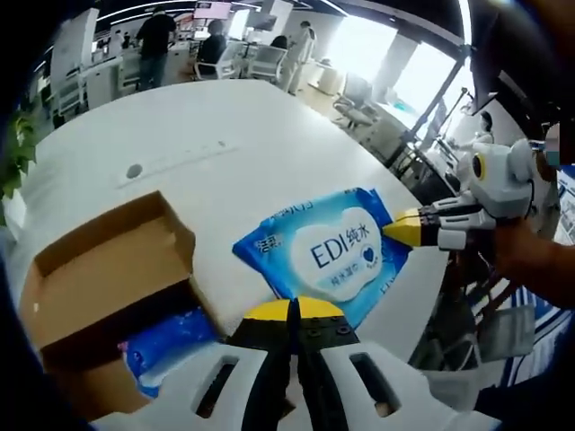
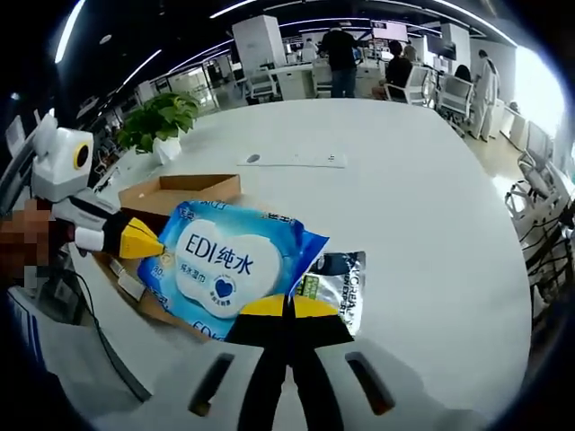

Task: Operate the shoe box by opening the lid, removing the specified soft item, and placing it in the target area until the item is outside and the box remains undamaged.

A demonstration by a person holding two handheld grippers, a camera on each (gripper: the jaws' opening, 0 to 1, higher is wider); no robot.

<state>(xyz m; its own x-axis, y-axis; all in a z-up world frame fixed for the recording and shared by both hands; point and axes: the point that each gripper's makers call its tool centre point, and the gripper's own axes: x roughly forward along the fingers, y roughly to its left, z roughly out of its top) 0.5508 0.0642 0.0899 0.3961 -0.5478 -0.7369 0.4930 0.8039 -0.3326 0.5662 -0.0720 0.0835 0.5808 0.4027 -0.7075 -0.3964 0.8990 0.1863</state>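
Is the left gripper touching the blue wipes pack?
Touching. In the left gripper view, the left gripper is shut on the edge of the wipes pack, its yellow tips overlapping it.

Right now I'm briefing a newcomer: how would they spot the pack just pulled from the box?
On the big white table, beside the open cardboard shoe box, a blue wet-wipes pack hangs between the two grippers. It reads "EDI" on a white cloud label; the other blue pack lies in the box.

A large white rounded surface [image 2: 422, 180] fills an open office. Beyond its far edge stand white desks and grey office chairs [image 1: 267, 61], people among them. Bright windows [image 1: 422, 72] glare; ceiling light strips [image 2: 229, 9] run overhead. A green potted plant [image 2: 162, 121] sits near one edge.
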